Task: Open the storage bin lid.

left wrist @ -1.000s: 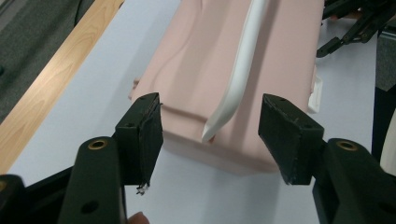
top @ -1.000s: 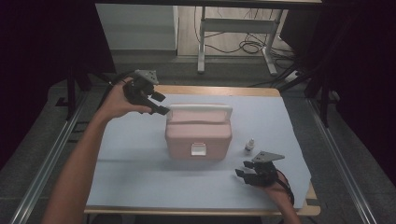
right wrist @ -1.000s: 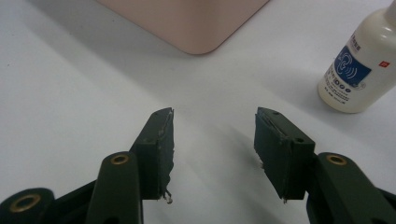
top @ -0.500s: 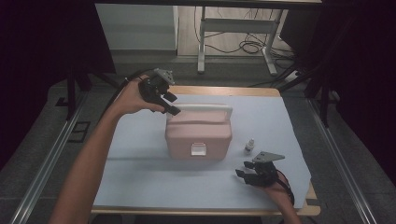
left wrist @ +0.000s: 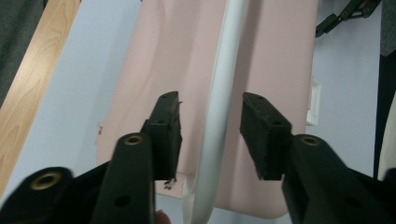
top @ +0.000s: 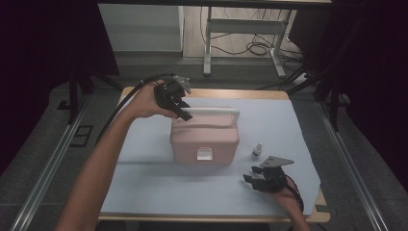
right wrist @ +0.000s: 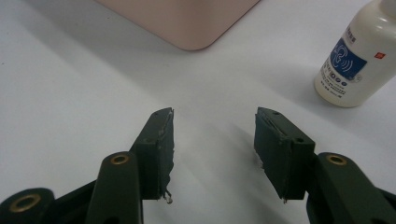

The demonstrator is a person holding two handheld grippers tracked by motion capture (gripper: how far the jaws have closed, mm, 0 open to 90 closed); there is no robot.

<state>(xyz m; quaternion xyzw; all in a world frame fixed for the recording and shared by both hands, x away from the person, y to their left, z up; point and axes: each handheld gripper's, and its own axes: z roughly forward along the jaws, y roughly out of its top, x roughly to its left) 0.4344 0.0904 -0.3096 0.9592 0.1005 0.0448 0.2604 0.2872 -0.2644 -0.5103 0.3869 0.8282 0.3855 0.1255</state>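
Left gripper view: my left gripper (left wrist: pixel 210 135) has just been closing, fingers (left wrist: pixel 166 133) apart, straddling the white handle (left wrist: pixel 223 98), seemingly untouched

You look down from high above; each gripper camera peers close along its jaws; all share the pink box (top: pixel 204 137).

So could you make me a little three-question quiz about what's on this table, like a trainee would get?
1. True or false: the left tongs have the pink box's white handle between their jaws.
2. Which object stands on the blue sheet nearest the right tongs? A) a cup B) a small white bottle C) a spoon
3. Fill in: the right tongs' jaws hold ____.

Key: 1 true, with gaps showing on both sides; they have just been closing. 2 B. 3 nothing.
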